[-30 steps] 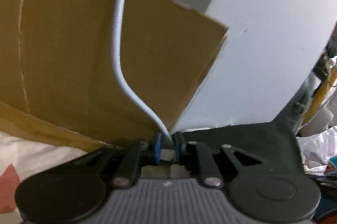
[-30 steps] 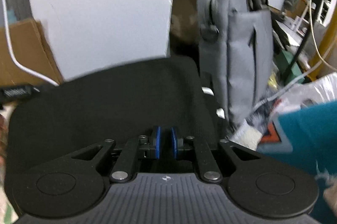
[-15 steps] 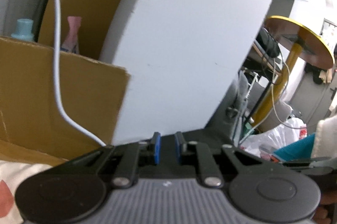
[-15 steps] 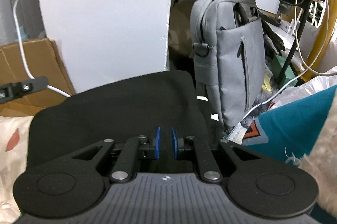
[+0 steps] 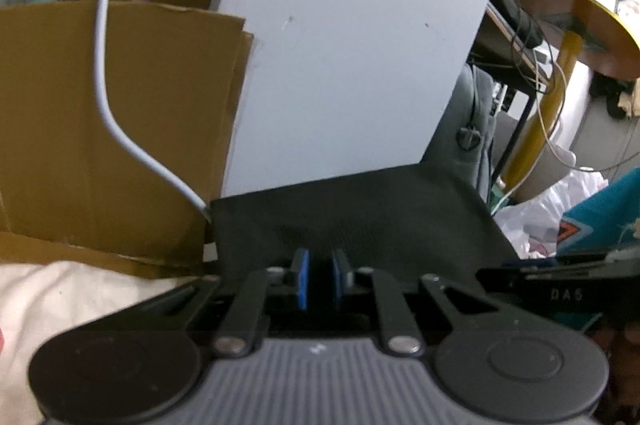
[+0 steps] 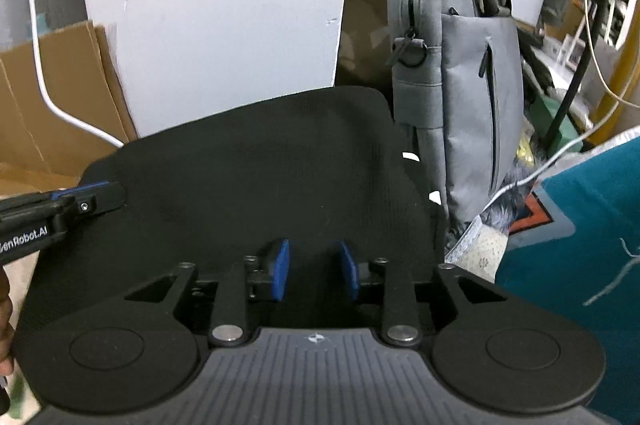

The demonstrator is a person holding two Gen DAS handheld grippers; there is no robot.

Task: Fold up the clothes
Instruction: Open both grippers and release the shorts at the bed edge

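Left gripper (image 5: 319,279) shows a narrow gap between blue pads, nothing pinched. Right gripper (image 6: 313,275) spreads wider above knitted black fabric (image 6: 256,181), teal cloth (image 6: 580,237) beside it.

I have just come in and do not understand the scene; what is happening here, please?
A person holds two gripping tools over a black garment spread flat in front of a white pillar. The left tool has its fingers close together, with dark cloth between them. The right tool is open just above the cloth. A teal garment and a grey bag lie to the right.
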